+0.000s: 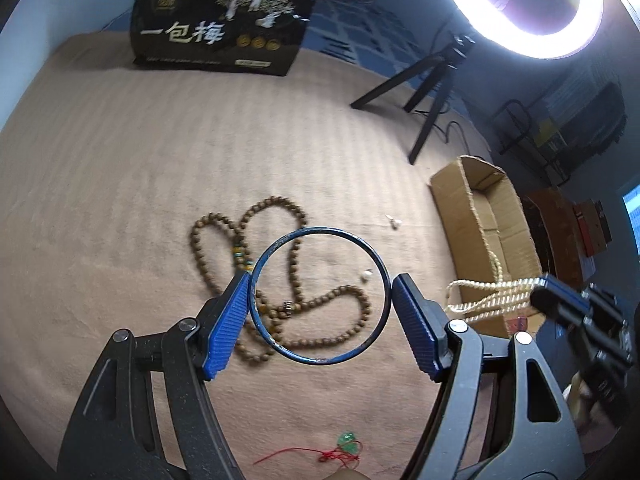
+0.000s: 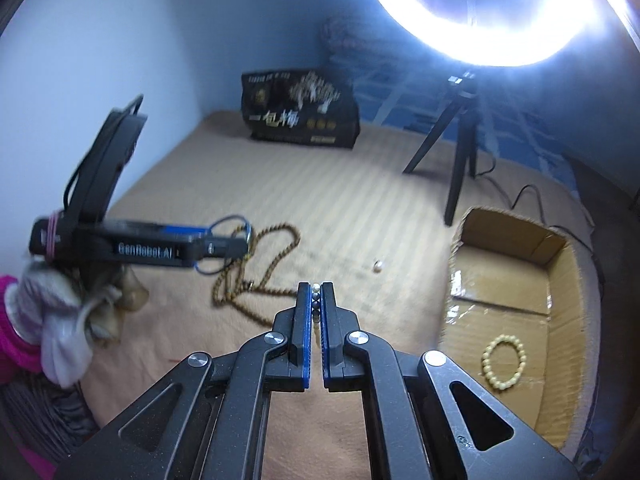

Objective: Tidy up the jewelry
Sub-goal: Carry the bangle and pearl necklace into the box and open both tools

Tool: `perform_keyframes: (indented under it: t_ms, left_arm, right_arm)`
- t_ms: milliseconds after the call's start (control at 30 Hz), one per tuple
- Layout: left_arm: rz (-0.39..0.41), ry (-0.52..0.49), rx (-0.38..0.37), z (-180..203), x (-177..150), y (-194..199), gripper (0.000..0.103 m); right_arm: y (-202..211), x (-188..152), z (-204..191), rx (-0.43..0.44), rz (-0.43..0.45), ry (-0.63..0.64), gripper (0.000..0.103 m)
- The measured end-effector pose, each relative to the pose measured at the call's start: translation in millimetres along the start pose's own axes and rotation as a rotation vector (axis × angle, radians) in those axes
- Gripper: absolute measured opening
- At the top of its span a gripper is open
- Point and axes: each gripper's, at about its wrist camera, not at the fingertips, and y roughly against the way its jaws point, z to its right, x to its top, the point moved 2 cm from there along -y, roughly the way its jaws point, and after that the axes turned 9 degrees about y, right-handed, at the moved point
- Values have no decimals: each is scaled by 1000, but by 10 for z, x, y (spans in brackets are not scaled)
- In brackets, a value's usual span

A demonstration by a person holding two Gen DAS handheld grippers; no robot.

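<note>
Now the left gripper [image 1: 320,300] is holding a thin blue bangle [image 1: 320,296] up in the air. Its jaws are standing wide, and the bangle is sitting between the two blue pads [image 1: 230,324]. One pad is pressing on each side of the ring, so the bangle is staying flat and level.

Down below, a long string of brown wooden beads [image 1: 280,280] is lying in loops on the tan blanket [image 1: 120,200]. Two small pale bits [image 1: 366,276] are lying near it. A little green charm on a red cord [image 1: 346,442] is lying close to the bottom edge of the left view.

The right gripper [image 2: 316,300] is holding its jaws tight together on a strand of pale beads [image 1: 492,296]. In the left view, this strand is hanging from the gripper in loops in front of the cardboard box [image 2: 560,264]. In the right view, only a few beads are peeking out between the pads.

The box is sitting open at the right side of the blanket. A small ring of pale yellow beads [image 2: 504,362] is lying inside it on the bottom.

At the back, a dark bag [image 1: 224,20] with white letters is standing by the wall. A bright ring light [image 1: 520,4] on a black tripod [image 1: 424,92] is shining from above.
</note>
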Motion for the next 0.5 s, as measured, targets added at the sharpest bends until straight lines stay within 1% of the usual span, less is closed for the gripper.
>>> perform_keyframes:
  t_ms: [200,500]
  left_arm:
    - [-4,-40,-37,253,-73,12,73]
    - [-9,-116,-94,785,-183,-52,73]
  right_arm:
    - [149,1,213,-44,31,-41,2]
    - [426,-81,672,-126,80,-144,2]
